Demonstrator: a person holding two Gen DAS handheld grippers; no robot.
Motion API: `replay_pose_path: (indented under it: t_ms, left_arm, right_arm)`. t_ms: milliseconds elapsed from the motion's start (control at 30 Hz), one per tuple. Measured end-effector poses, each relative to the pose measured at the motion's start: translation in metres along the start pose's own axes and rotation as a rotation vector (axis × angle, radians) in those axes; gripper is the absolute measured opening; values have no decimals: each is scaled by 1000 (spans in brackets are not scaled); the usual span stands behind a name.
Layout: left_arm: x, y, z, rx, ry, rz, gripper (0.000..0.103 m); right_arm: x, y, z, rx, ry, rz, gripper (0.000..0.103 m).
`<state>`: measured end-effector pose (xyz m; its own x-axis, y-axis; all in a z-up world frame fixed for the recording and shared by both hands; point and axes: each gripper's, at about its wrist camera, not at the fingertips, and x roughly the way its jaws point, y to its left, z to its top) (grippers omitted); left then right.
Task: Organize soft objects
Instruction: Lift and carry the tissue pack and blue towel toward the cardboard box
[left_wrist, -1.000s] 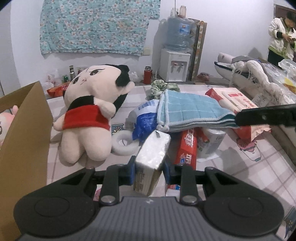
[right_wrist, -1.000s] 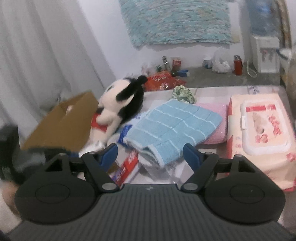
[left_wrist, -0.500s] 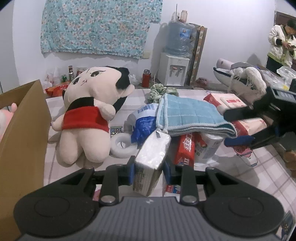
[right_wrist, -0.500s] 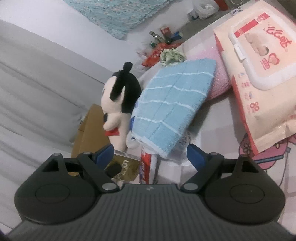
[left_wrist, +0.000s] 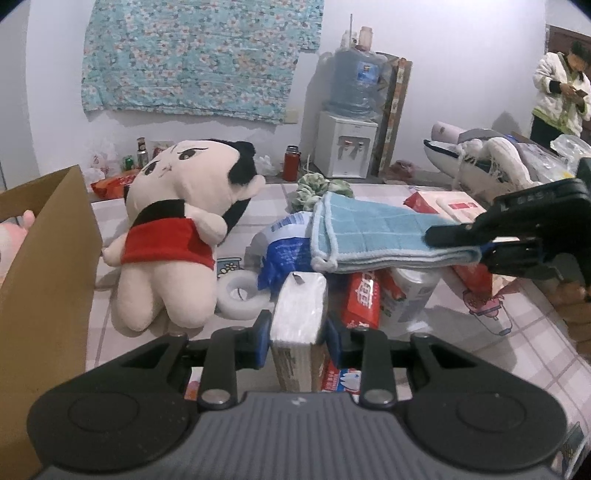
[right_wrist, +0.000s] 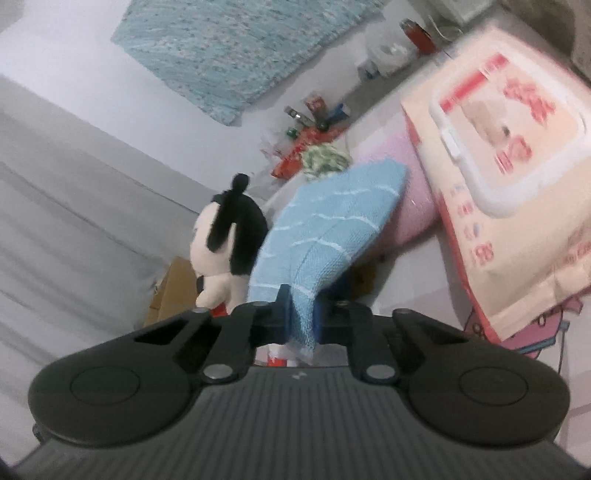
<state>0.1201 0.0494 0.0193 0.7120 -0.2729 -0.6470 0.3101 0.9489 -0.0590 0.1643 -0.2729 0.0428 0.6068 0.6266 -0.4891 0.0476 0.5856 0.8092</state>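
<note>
Right gripper (right_wrist: 300, 320) clamped on the near corner of the folded blue towel (right_wrist: 325, 229); blue pads pinch the cloth from both sides, and the jaws have just been closing onto it. In the left wrist view the same gripper (left_wrist: 476, 246) comes in from the right edge and bites the towel (left_wrist: 373, 230) at its right end. The towel lies on top of the pile, over a blue-and-white plastic pack (left_wrist: 282, 247), a red toothpaste box (left_wrist: 364, 299) and a white bottle (left_wrist: 410, 291).

Left gripper (left_wrist: 298, 326) clamped on a wrapped tissue pack (left_wrist: 297, 325), which stands upright between the pads, just in front of the pile.

Plush doll (left_wrist: 177, 236) with red top lies left of the pile, near the cardboard box (left_wrist: 48, 266) at the left edge. White tape roll (left_wrist: 240, 297) sits between the doll and the pile. Wet wipes pack (right_wrist: 506, 177) is right of the towel, with a pink cloth (right_wrist: 410, 199) between them, partly under the towel. Green scrunchie (left_wrist: 317, 186) lies behind the towel.
</note>
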Motion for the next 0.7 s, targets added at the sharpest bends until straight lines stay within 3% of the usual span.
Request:
replay_pose_path:
  t_ms: [100,333,700]
  left_arm:
    - [-2,2,2,-18,7,13,30]
    - [-12,-1,4,9,-5,75,25]
    - [-34,-7,15,-11,-33,79,25]
  right_arm:
    - [-4,1,2,5,-1,54,6]
    - [-12,9,0,-14,-21,76,6]
    - [-28,22,-2,-55,-28,148,6]
